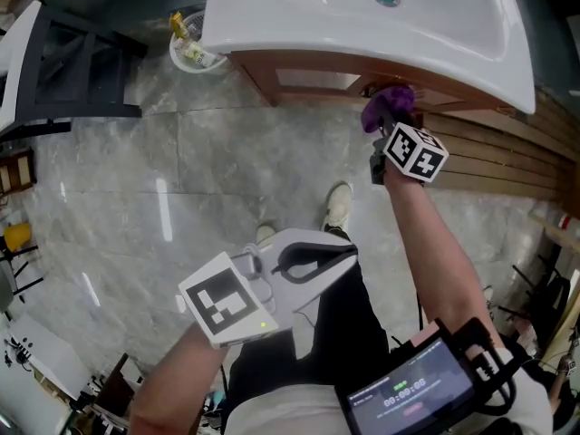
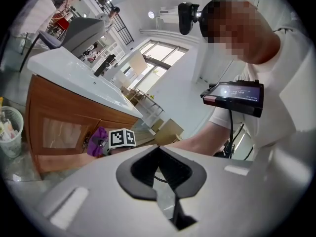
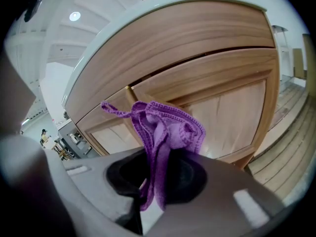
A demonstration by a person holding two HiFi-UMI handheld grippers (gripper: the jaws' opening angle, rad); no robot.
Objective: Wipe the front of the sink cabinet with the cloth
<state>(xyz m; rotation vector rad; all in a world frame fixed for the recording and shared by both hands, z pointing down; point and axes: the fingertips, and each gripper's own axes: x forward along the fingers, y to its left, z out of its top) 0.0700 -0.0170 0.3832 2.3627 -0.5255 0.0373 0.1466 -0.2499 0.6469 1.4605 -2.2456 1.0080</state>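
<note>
Purple cloth (image 3: pixel 165 132) bunched, pinched between jaws of right gripper (image 3: pixel 159 181); loose folds stick up past jaw tips, in front of wooden face of sink cabinet (image 3: pixel 217 68), near divide between two door panels; contact with wood looks likely, hard to confirm; white basin (image 1: pixel 362 21) tops cabinet; left gripper (image 1: pixel 313 263) held low over grey tile floor (image 1: pixel 136 179), well apart from cabinet, jaws pressed together, nothing between; small white bin (image 1: pixel 192 53) beside cabinet corner, at head view's left.
</note>
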